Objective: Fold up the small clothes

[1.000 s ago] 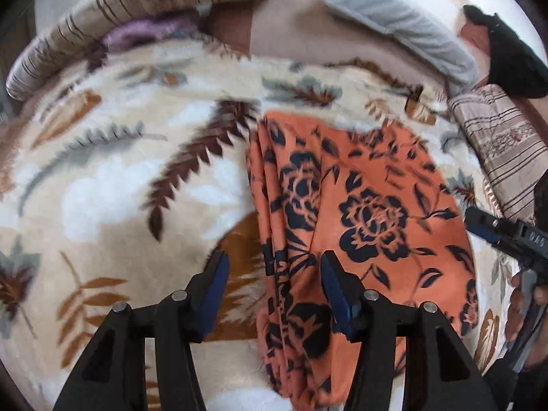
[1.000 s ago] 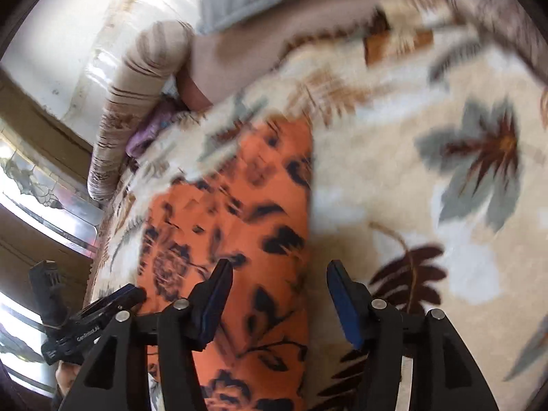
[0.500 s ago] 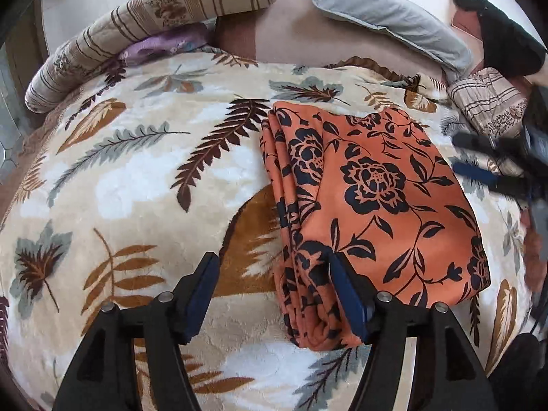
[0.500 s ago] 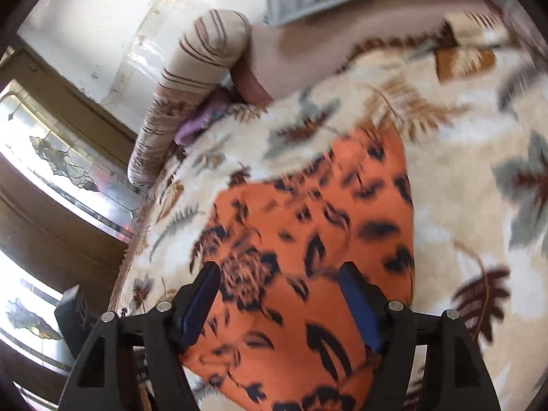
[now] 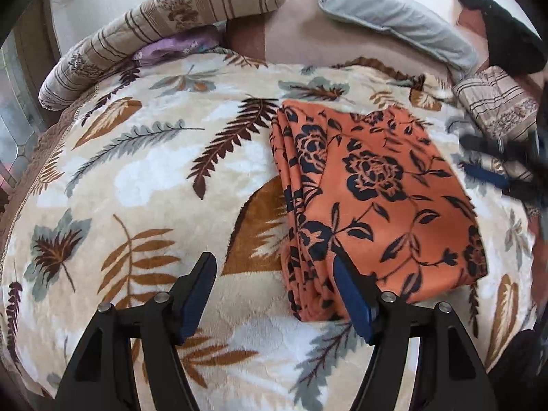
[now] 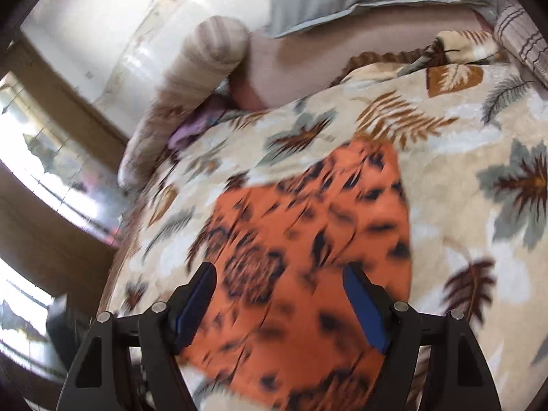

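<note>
An orange cloth with a dark floral print [image 5: 373, 198] lies folded into a rectangle on the leaf-patterned blanket [image 5: 144, 178], its stacked folded edges along the left side. My left gripper [image 5: 275, 294] is open and empty, raised above the blanket near the cloth's near left corner. My right gripper [image 6: 279, 304] is open and empty, raised over the same cloth [image 6: 308, 239], which looks blurred in the right wrist view. The right gripper also shows blurred at the right edge of the left wrist view [image 5: 496, 164].
A striped bolster [image 5: 154, 30] and a purple cloth [image 5: 178, 46] lie at the back left. A grey pillow [image 5: 394, 17], a dark garment [image 5: 507, 37] and a striped folded cover [image 5: 496, 106] lie at the back right. A window [image 6: 41, 157] stands beyond the bed's left edge.
Both grippers have lifted up and back from the cloth, so more of the bed is in view. The cloth stays folded and flat.
</note>
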